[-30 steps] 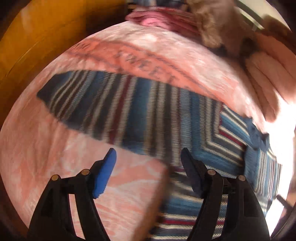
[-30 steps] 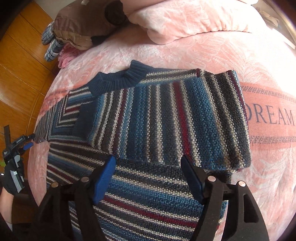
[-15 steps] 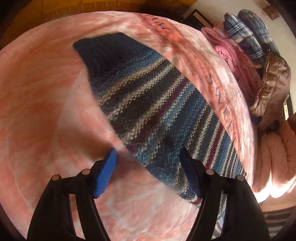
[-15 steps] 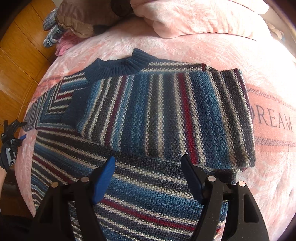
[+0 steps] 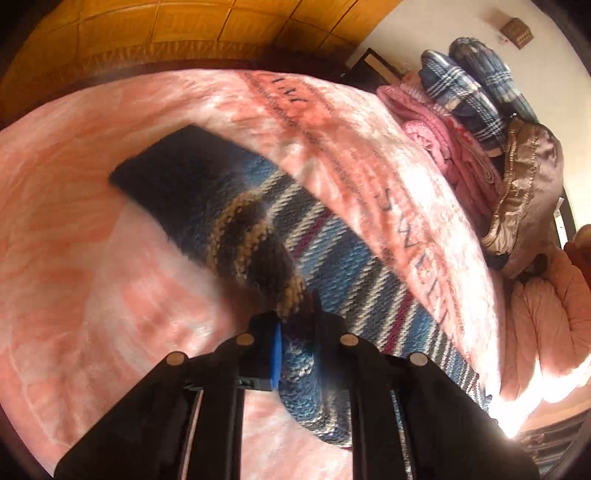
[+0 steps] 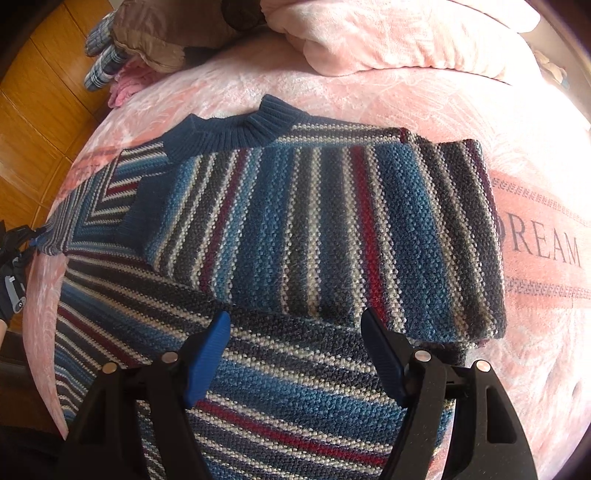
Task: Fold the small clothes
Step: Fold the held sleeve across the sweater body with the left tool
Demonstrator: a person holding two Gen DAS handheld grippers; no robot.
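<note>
A striped knit sweater (image 6: 314,229) in blue, grey, white and red lies flat on the pink bed cover, collar toward the pillow, its right sleeve folded across the chest. The other sleeve (image 5: 332,258) stretches out over the cover in the left wrist view. My left gripper (image 5: 295,325) is shut on that sleeve's edge, bunching the knit between its fingers. My right gripper (image 6: 295,354) hovers open over the sweater's lower body with nothing between its fingers. The left gripper (image 6: 22,243) also shows small at the far left edge of the right wrist view, at the sleeve's end.
The pink bed cover (image 5: 92,295) carries printed lettering. A pink pillow (image 6: 388,33) lies beyond the collar. A heap of pink, plaid and brown clothes (image 5: 480,122) sits at the bed's corner. Wooden floor (image 6: 33,122) runs along the bed's left side.
My left gripper has come down onto the outstretched sleeve and shut on its edge; it was open before. The right gripper stays open, drifted slightly closer over the sweater.
</note>
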